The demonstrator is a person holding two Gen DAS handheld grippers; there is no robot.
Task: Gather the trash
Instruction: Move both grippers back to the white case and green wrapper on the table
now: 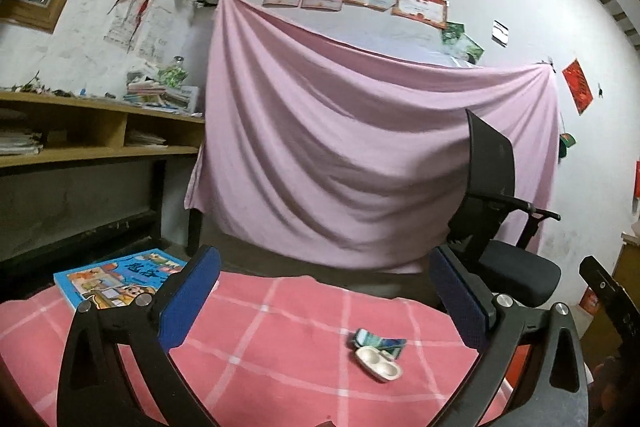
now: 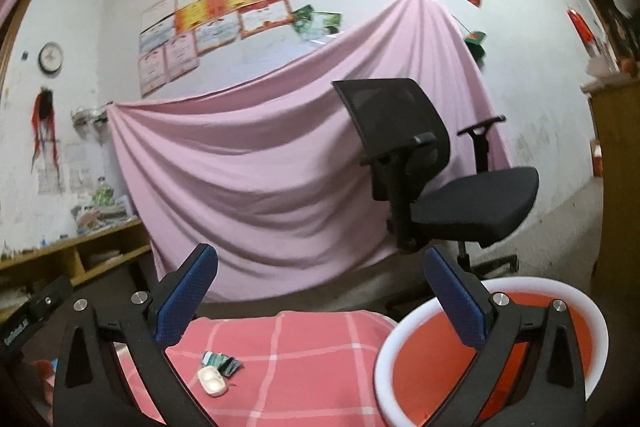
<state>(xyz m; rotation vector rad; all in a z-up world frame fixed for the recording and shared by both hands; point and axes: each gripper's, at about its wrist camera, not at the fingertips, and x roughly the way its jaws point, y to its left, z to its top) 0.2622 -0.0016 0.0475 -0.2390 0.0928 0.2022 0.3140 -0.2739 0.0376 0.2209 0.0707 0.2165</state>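
Observation:
A small white plastic tray with two hollows (image 1: 378, 363) lies on the pink checked tablecloth (image 1: 280, 343), touching a crumpled green-blue wrapper (image 1: 380, 339) just behind it. My left gripper (image 1: 324, 295) is open and empty, held above the cloth with the trash low between its fingers. In the right wrist view the same tray (image 2: 213, 380) and wrapper (image 2: 222, 361) lie at lower left. My right gripper (image 2: 320, 295) is open and empty. A red bin with a white rim (image 2: 404, 331) stands at lower right, under the right finger.
A blue picture book (image 1: 116, 279) lies on the cloth at the left. A black office chair (image 2: 432, 183) stands beyond the table. A pink sheet (image 1: 340, 147) hangs on the wall. Wooden shelves (image 1: 96, 131) with papers run along the left.

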